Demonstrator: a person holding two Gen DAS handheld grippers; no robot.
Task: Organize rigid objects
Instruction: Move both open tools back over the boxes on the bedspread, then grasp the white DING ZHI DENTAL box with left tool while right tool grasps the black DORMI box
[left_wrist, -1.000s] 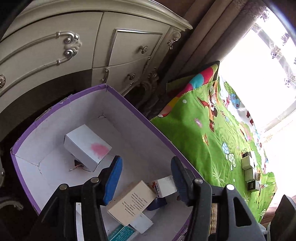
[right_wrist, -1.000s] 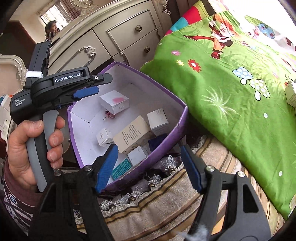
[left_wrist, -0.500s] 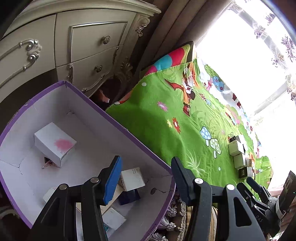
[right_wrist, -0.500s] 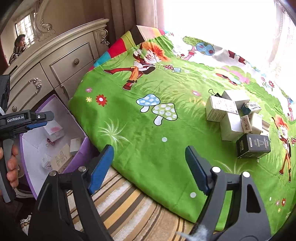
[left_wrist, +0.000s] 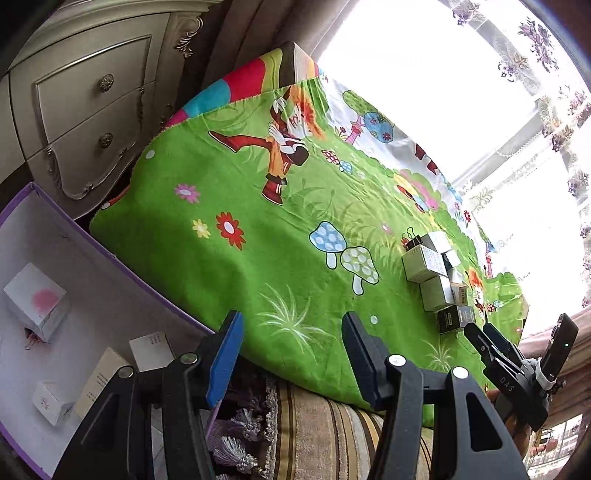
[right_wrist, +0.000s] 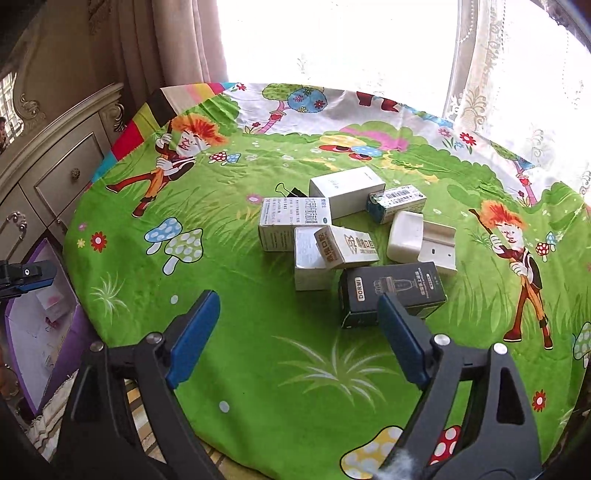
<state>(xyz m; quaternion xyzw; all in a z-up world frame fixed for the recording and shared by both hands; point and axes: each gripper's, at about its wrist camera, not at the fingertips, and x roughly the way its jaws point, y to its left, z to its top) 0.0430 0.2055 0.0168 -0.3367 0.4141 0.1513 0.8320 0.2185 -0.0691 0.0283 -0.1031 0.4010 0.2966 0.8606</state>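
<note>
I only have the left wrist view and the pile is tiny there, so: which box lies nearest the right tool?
Observer: The black box marked DORMI, lying on its side just past the right tool.
Operator: Is that tool holding anything?
Observer: No; its jaws are opening with only the green cloth between them.
Operator: Anything there that isn't a carton?
Observer: A white rounded block, just behind the black box.

Green cartoon-print cloth (right_wrist: 258, 314), purple-edged box (left_wrist: 92, 240), black carton (right_wrist: 391, 291), blue-padded jaws
</note>
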